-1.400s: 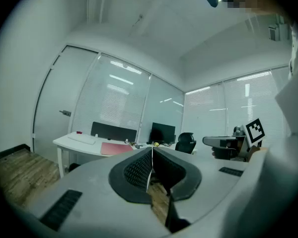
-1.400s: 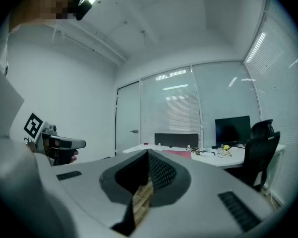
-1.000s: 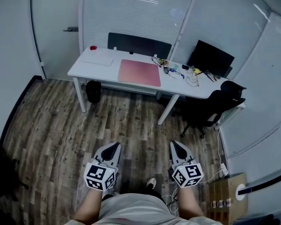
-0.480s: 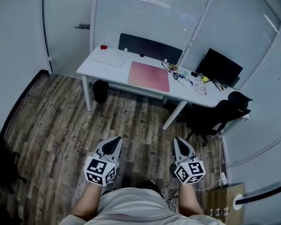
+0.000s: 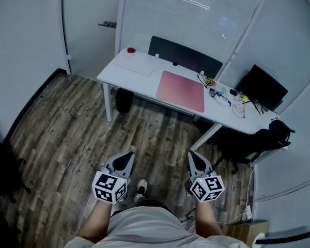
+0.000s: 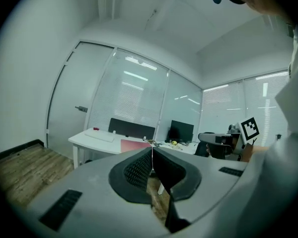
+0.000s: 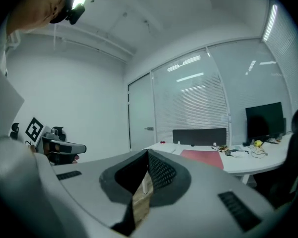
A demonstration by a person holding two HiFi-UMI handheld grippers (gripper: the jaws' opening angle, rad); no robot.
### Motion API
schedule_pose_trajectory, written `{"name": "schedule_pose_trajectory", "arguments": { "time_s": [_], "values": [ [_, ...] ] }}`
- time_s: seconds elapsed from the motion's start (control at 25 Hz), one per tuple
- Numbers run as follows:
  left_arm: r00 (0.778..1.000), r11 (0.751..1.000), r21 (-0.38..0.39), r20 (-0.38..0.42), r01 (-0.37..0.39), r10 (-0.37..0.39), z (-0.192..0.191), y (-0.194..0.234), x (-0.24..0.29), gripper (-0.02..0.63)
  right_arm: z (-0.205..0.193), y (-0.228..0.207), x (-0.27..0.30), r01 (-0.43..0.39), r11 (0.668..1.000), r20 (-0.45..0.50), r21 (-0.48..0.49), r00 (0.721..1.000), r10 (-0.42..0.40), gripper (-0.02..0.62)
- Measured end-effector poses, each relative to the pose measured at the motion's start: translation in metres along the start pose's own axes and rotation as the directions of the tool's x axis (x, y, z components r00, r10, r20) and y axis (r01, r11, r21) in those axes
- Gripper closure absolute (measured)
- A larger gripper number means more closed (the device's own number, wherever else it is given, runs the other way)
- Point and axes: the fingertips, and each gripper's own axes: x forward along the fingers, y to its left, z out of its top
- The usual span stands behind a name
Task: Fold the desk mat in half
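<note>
Pink and flat, the mat (image 5: 181, 91) lies unfolded on the white desk (image 5: 136, 80), in the upper middle of the head view. Compared with one second ago, the desk and the mat sit lower and more to the right in this frame, and they look a little nearer. A shoe (image 5: 141, 187) now shows between the two grippers at the bottom. We judge from this that the person is walking toward the desk, so the fold is not yet begun. The left gripper (image 5: 127, 157) and the right gripper (image 5: 195, 157) stay in the lower part of the frame, side by side over the wooden floor (image 5: 67, 133). They point forward and are well apart from the mat.

In the left gripper view, the left gripper (image 6: 152, 151) has its jaws closed together, with nothing between them. The mat (image 6: 131, 145) shows as a thin pink strip on the desk (image 6: 97, 140), just left of the jaw tips at the frame's middle.

In the right gripper view, the right gripper (image 7: 148, 155) is also closed fully and holds nothing. Here the mat (image 7: 201, 157) lies right of the jaws, at mid height, on the desk (image 7: 248, 163). Both grippers must first reach the desk before they can take an edge of the mat.
</note>
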Motion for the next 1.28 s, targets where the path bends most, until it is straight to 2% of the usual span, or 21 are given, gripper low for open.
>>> {"name": "schedule_pose_trajectory", "arguments": {
  "time_s": [0.2, 0.36, 0.48, 0.64, 0.76, 0.88, 1.08, 1.28],
  "values": [
    [0.999, 0.999, 0.027, -0.020, -0.046, 0.047, 0.027, 0.040, 0.049, 0.589, 0.022, -0.021, 0.077, -0.070, 0.997, 0.045, 0.011, 0.997, 0.070, 0.543],
    [0.999, 0.999, 0.050, -0.032, -0.019, 0.020, 0.049, 0.053, 0.112, 0.589, 0.036, -0.065, 0.125, -0.067, 0.997, 0.078, 0.045, 0.995, 0.063, 0.545],
    [0.998, 0.996, 0.091, -0.054, -0.006, 0.011, 0.057, 0.062, 0.162, 0.589, 0.027, -0.110, 0.157, -0.036, 0.993, 0.082, 0.112, 0.996, 0.027, 0.544],
    [0.995, 0.998, 0.070, -0.098, -0.006, 0.013, 0.052, 0.077, 0.210, 0.589, -0.002, -0.152, 0.195, -0.013, 0.982, 0.038, 0.189, 0.999, 0.006, 0.543],
    [0.990, 0.998, 0.064, -0.139, -0.004, 0.013, 0.046, 0.090, 0.238, 0.589, -0.017, -0.169, 0.219, -0.004, 0.975, 0.006, 0.221, 1.000, 0.003, 0.544],
    [0.988, 0.998, 0.054, -0.157, 0.015, -0.006, 0.046, 0.101, 0.264, 0.589, -0.021, -0.178, 0.234, -0.001, 0.978, -0.012, 0.210, 1.000, 0.003, 0.545],
    [0.986, 0.995, 0.043, -0.148, 0.085, -0.078, 0.053, 0.124, 0.315, 0.589, -0.026, -0.206, 0.258, 0.083, 0.977, -0.056, 0.195, 0.996, -0.074, 0.545],
    [0.979, 0.988, 0.039, -0.146, 0.150, -0.143, 0.054, 0.162, 0.374, 0.589, -0.029, -0.234, 0.298, 0.180, 0.972, -0.109, 0.154, 0.980, -0.165, 0.545]
  ]
}}
